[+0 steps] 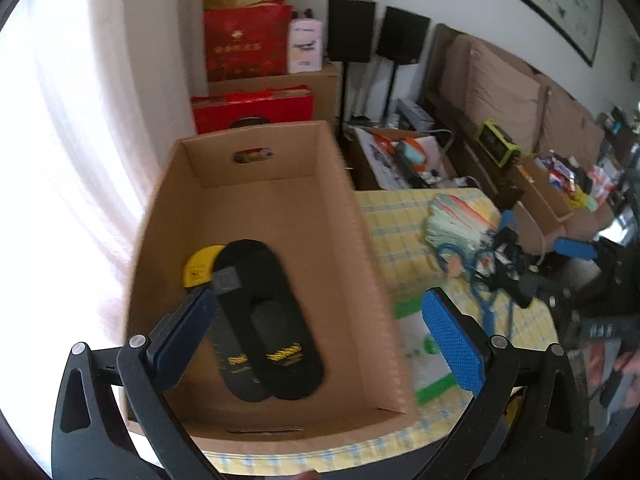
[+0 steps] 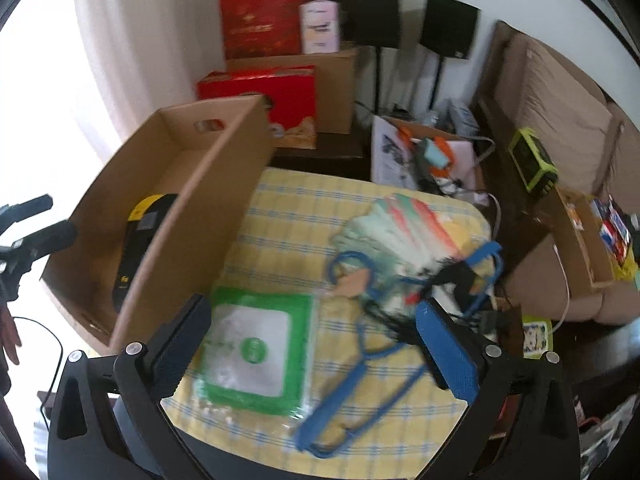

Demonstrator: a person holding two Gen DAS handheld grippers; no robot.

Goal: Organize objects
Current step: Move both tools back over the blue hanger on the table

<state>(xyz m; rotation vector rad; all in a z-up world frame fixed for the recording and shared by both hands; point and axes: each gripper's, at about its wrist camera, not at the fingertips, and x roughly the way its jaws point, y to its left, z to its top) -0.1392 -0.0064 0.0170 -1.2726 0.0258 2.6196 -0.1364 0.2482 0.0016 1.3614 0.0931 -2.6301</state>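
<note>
Two tongs: we find left gripper (image 1: 320, 332) and right gripper (image 2: 316, 340) wide, empty.
Hanger (image 2: 352, 364): on table (image 2: 280, 200), between right jaws, long axis 1-to-7 o'clock.
Box (image 1: 360, 240): insoles (image 1: 268, 320) inside.
Nearer: right.

Nothing can be read: the yellow print on the black insoles (image 1: 272, 320), lower centre, and the gold characters on the red gift bag (image 1: 246, 44), upper centre, are blurred.

Black hand-held gripper (image 2: 312, 340), blue textured pads (image 2: 448, 352)
</note>
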